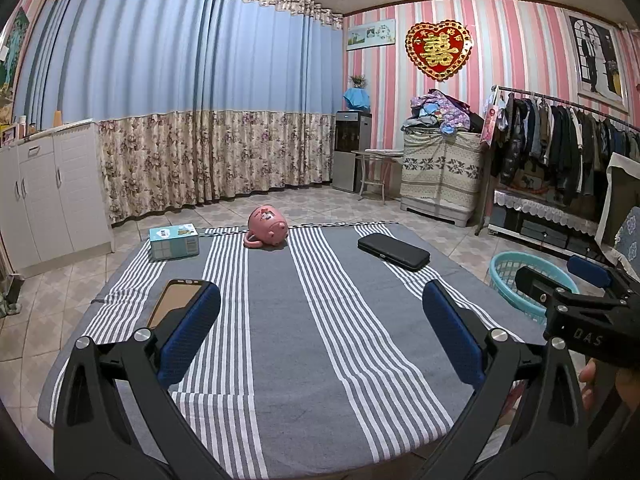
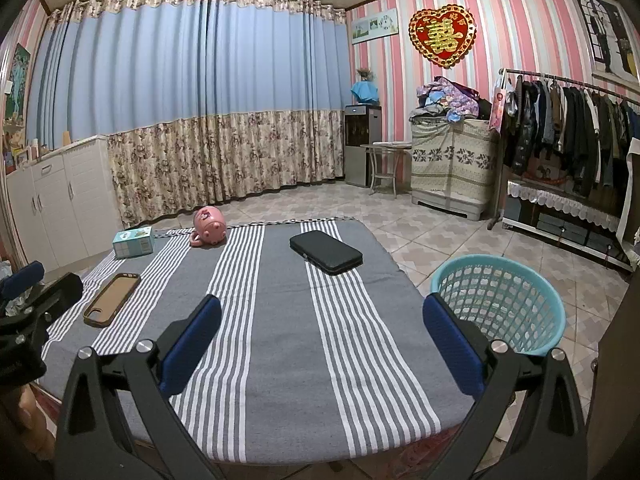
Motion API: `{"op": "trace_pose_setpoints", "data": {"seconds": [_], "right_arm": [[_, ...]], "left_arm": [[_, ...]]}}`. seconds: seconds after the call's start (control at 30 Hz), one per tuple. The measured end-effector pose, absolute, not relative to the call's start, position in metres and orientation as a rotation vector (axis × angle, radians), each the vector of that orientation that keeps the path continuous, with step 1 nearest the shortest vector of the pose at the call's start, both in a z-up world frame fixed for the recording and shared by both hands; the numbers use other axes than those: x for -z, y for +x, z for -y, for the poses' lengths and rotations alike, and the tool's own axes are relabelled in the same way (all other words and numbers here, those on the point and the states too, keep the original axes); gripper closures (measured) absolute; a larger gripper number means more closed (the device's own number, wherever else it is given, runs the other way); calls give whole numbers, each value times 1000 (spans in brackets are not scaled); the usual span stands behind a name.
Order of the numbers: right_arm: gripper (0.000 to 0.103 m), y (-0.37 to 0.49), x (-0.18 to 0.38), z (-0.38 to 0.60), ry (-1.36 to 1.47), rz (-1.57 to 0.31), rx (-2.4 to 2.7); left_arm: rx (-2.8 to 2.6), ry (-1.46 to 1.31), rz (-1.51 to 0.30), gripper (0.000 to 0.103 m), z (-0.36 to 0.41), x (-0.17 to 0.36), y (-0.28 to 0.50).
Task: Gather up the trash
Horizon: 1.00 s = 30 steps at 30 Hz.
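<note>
A table with a grey and white striped cloth (image 1: 320, 340) (image 2: 280, 320) holds a brown phone case (image 1: 176, 300) (image 2: 112, 299) at the left, a light blue box (image 1: 174, 242) (image 2: 133, 241) at the far left, a pink mug (image 1: 267, 227) (image 2: 209, 226) on its side at the far edge, and a black case (image 1: 393, 251) (image 2: 325, 251) at the far right. A teal basket (image 2: 498, 302) (image 1: 520, 280) stands on the floor right of the table. My left gripper (image 1: 320, 312) and right gripper (image 2: 322, 316) are both open and empty above the near cloth.
A white cabinet (image 1: 44, 196) stands at the left. Floral curtains (image 1: 208, 160) hang behind the table. A water dispenser (image 1: 352, 152), a cloth-covered cabinet (image 1: 440, 176) and a clothes rack (image 1: 560, 148) line the right wall. The floor is tiled.
</note>
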State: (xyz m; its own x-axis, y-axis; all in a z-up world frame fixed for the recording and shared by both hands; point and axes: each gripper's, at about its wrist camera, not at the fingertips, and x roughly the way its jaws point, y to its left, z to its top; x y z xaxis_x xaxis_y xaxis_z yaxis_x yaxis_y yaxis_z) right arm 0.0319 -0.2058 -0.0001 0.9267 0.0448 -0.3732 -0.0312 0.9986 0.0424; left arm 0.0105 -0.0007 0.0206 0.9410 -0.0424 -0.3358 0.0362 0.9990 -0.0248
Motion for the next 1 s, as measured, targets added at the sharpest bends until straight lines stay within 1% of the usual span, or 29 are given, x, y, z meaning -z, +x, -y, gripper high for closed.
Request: {"op": "trace_pose_setpoints", "data": {"seconds": [1.0], "right_arm": [[5, 32, 1, 206, 39, -382, -37]], "left_arm": [[40, -20, -338, 5, 2, -31, 10]]}}
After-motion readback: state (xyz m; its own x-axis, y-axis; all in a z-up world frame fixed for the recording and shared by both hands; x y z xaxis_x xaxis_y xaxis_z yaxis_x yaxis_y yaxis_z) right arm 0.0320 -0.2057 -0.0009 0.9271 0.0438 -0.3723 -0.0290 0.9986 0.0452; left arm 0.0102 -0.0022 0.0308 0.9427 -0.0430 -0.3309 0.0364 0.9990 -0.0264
